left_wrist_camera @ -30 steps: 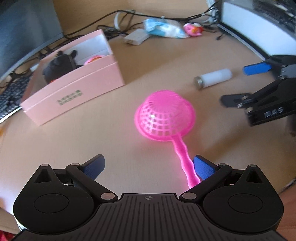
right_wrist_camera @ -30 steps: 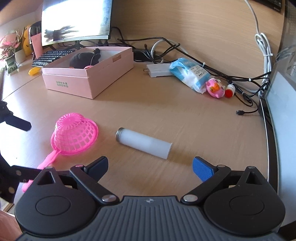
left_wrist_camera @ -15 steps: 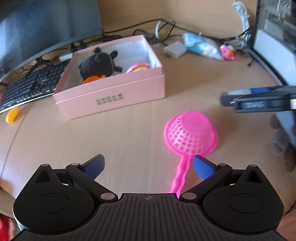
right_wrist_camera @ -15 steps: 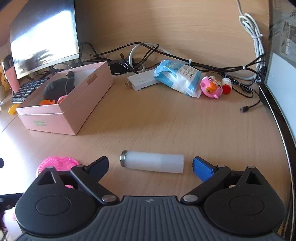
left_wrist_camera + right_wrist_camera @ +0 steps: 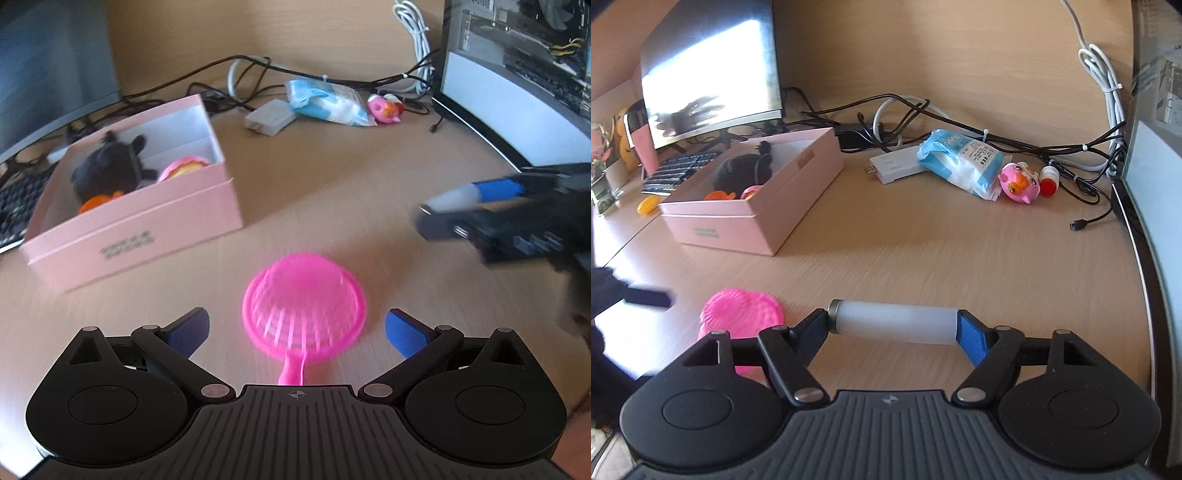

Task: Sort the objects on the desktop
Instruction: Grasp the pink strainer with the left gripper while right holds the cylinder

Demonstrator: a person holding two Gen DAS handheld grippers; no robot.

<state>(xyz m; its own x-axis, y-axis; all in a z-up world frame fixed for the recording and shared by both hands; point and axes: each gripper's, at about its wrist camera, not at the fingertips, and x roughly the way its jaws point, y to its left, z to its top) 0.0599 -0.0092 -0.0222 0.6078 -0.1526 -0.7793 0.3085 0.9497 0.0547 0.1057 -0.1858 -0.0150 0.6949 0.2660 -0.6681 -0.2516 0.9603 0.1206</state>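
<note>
The white tube [image 5: 894,322] sits crosswise between the fingers of the right gripper [image 5: 892,328], metal cap against the left finger and the far end against the blue pad [image 5: 971,339] on the right, so that gripper is clamped on it lengthwise, low over the bench [image 5: 923,251]. Just to its left lies the pink strainer [image 5: 303,320], bowl down on the wood, handle pointing back toward the left gripper [image 5: 297,328], whose jaws stand wide apart on either side of the bowl and touch nothing. From the left wrist view the right gripper shows as a blurred dark shape at the far right with the tube in it. Further back and left is the pink box [image 5: 133,221], open on top, holding a black plush toy [image 5: 107,170], something orange and a small pink round piece. Behind it stand a monitor [image 5: 713,74] and a keyboard [image 5: 679,171]. Along the back wall lie a white adapter [image 5: 894,168], a blue-and-white tissue pack [image 5: 960,162], a pink pig toy [image 5: 1019,182] and a tangle of cables [image 5: 960,122].
</note>
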